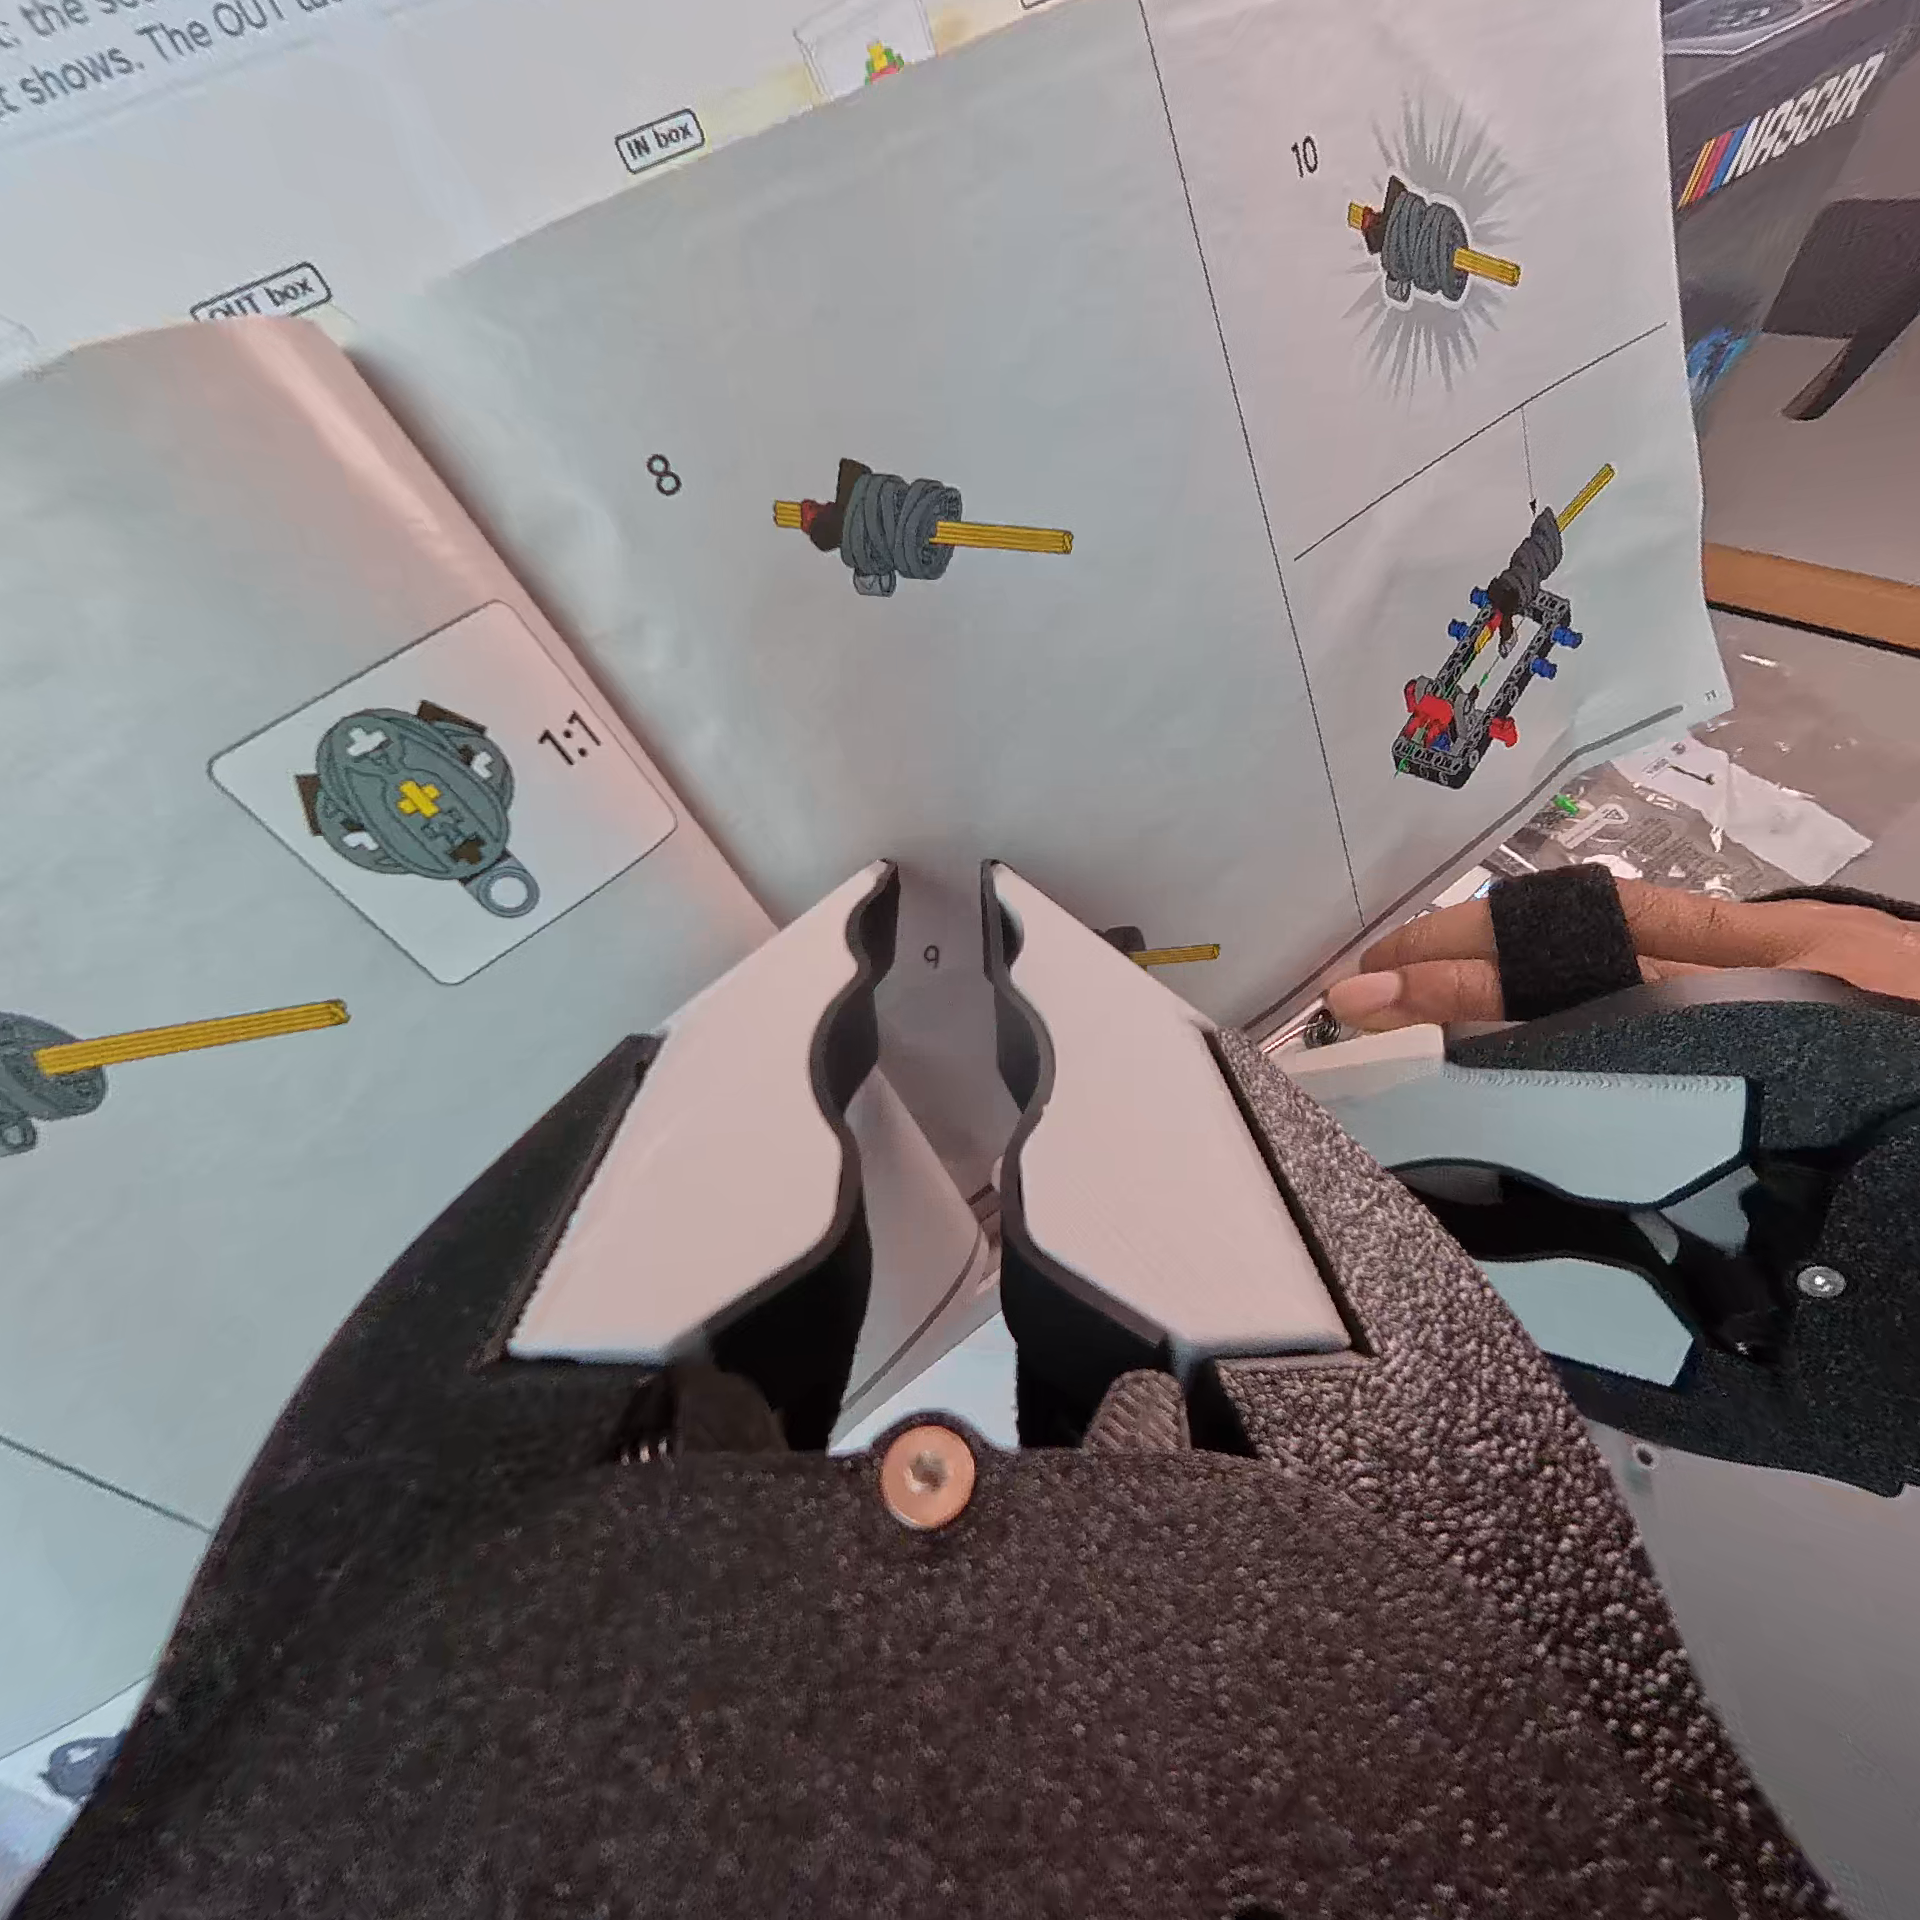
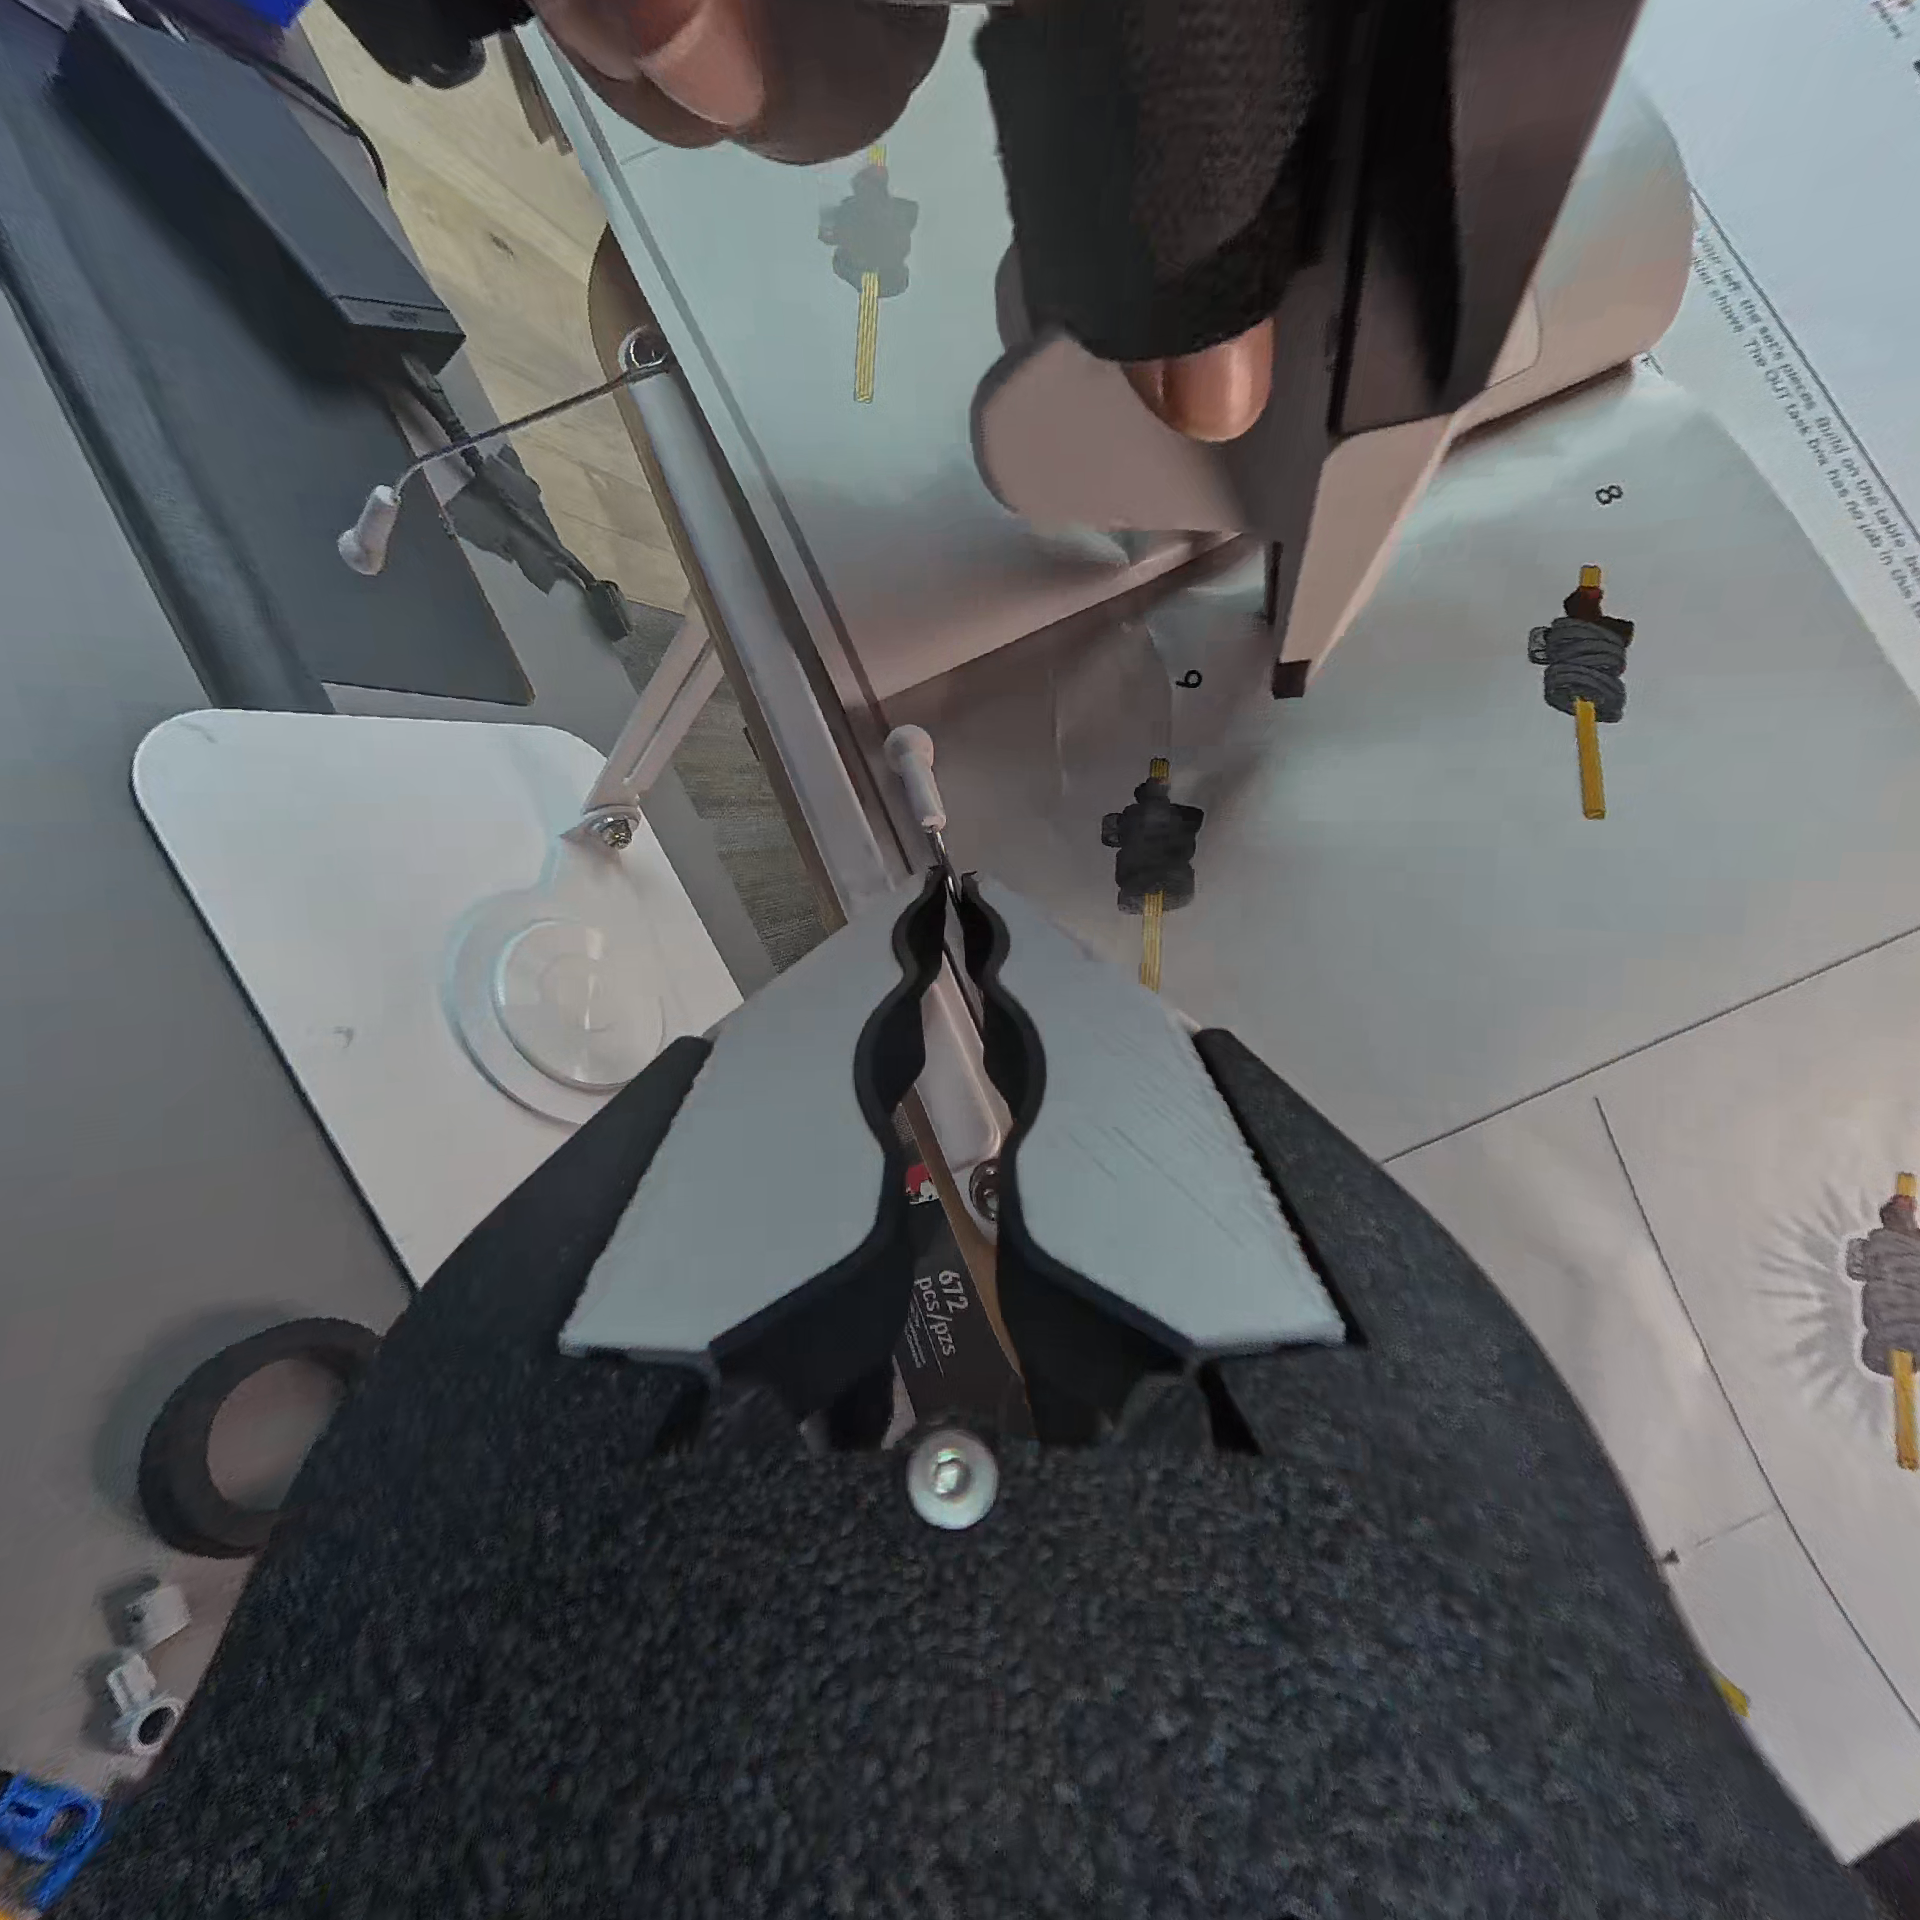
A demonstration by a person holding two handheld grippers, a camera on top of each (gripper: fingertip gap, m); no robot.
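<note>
- Left gripper (image 1: pixel 940 868): jaws a narrow gap apart, straddling the lower edge of a lifted page (image 1: pixel 935 644) of the open instruction booklet (image 1: pixel 187 1195). Couldn't tell if the pads actually pinched the paper.
- That page stood tilted up off the booklet; three numbered build drawings showed on it, a fourth partly hidden behind the right finger.
- Right gripper (image 2: pixel 951 883): tips practically together around a thin wire hook (image 2: pixel 938 844) hanging from one small white peg (image 2: pixel 910 756) at the table edge (image 2: pixel 727 582).
- In the left wrist view, right gripper (image 1: pixel 1382 1049) sat low beside the page's corner, one strapped finger (image 1: pixel 1455 961) along it.
- One black ring (image 2: pixel 223 1444) and two small grey connector pieces (image 2: pixel 140 1662) lay at lower left, one blue piece (image 2: pixel 42 1839) near them.
- One dark box (image 1: pixel 1787 156) stood behind the page, top right.
</note>
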